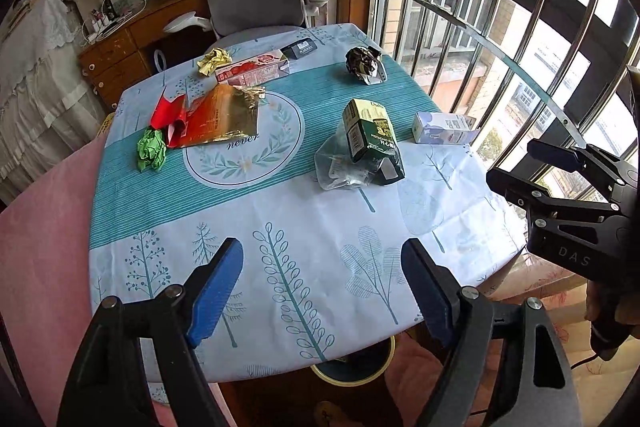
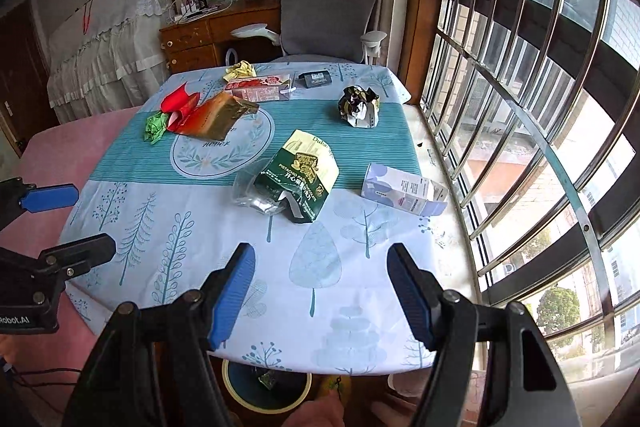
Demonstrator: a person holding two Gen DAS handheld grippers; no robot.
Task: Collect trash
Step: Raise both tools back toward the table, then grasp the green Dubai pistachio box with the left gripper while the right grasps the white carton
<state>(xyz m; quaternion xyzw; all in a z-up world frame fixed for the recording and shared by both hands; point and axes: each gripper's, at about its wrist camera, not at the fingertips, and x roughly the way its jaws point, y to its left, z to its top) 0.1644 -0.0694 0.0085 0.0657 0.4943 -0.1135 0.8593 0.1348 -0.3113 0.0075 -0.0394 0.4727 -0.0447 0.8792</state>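
A: Claw status?

B: My left claw (image 1: 322, 291) stands apart, nothing between its blue pads, above the near edge of the table (image 1: 304, 259). My right claw (image 2: 320, 297) likewise stands apart and empty, over the same edge, window side.

A: Nearest trash?

B: Green carton (image 2: 300, 179) lying on a crumpled clear plastic wrapper (image 2: 250, 193), mid-table. Just right of it, a pale lilac box (image 2: 400, 189) on its side, flap open, near the window edge.

A: Further out?

B: Dark foil wad (image 2: 358, 105) on the teal band. On the left, a gold-orange foil pouch (image 1: 222, 117) touching a red wrapper (image 1: 168, 113); a green paper ball (image 1: 152, 149) just beside them. At the far edge, a yellow paper ball (image 1: 214, 61), a pink carton (image 1: 252, 69) and a small black box (image 1: 300, 47).

A: Bin?

B: Dark bin (image 2: 266, 383) with a pale rim on the floor under the near table edge; one scrap inside.
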